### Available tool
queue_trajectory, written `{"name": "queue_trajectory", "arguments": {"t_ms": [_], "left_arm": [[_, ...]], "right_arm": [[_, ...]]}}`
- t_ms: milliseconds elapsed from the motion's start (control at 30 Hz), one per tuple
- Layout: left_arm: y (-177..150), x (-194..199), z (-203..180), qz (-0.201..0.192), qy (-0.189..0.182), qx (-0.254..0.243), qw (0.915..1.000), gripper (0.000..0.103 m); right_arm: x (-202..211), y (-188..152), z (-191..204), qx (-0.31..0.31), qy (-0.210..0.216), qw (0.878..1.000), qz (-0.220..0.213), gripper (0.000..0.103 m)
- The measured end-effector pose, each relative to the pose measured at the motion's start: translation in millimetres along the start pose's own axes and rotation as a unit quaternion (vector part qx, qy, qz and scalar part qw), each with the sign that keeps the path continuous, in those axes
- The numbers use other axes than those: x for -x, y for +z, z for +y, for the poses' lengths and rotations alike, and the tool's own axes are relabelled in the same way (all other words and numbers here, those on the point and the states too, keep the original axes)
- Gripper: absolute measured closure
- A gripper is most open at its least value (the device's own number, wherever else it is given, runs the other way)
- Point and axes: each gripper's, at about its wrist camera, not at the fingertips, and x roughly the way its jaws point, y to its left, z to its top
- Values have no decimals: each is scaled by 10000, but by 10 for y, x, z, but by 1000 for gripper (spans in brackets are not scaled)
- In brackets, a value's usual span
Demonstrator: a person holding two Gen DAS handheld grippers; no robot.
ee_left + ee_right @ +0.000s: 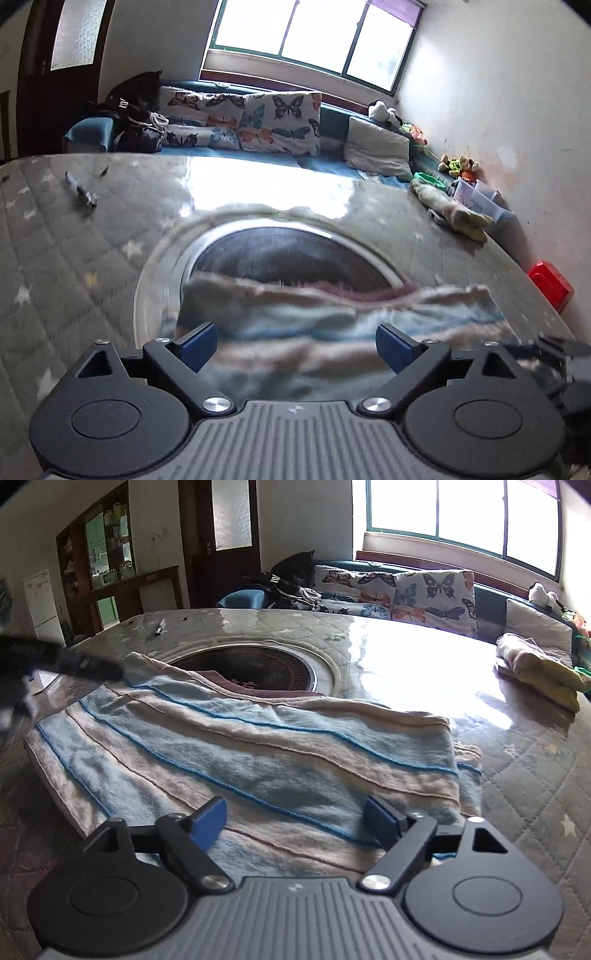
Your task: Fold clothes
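A folded striped garment (258, 753), light blue and beige with thin blue lines, lies on the round table in front of both grippers; it looks blurred in the left wrist view (332, 325). A dark maroon layer (236, 685) shows under its far edge. My left gripper (296, 348) is open and empty, just above the garment's near part. My right gripper (295, 823) is open and empty over the garment's near edge. The left gripper shows as a dark blurred shape (62, 661) at the garment's far left corner in the right wrist view.
The table (517, 775) has a quilted star cover under glossy plastic and a dark round hotplate (251, 664) in its middle. A pen (159, 627) lies far left. A crumpled yellow-beige cloth pile (539, 668) sits at the right edge. A sofa with butterfly cushions (406, 590) stands behind.
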Motion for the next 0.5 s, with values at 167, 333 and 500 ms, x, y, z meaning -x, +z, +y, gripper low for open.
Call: {"name": "queue_trajectory", "arguments": {"t_ms": [167,333,500], "left_arm": [[171,-229,175,106,-247,491,9984,8],[215,-414,479,226,-53,1073,9940,9],[263,-379,555,77,-5,1251,9921,9]], "right_arm": [[-27,-25,16,12,31,10000,-67,7],[-46,-49,30,44,60,9999,-122,3],[-61,-67,37,63,93,9998,-137,0]]}}
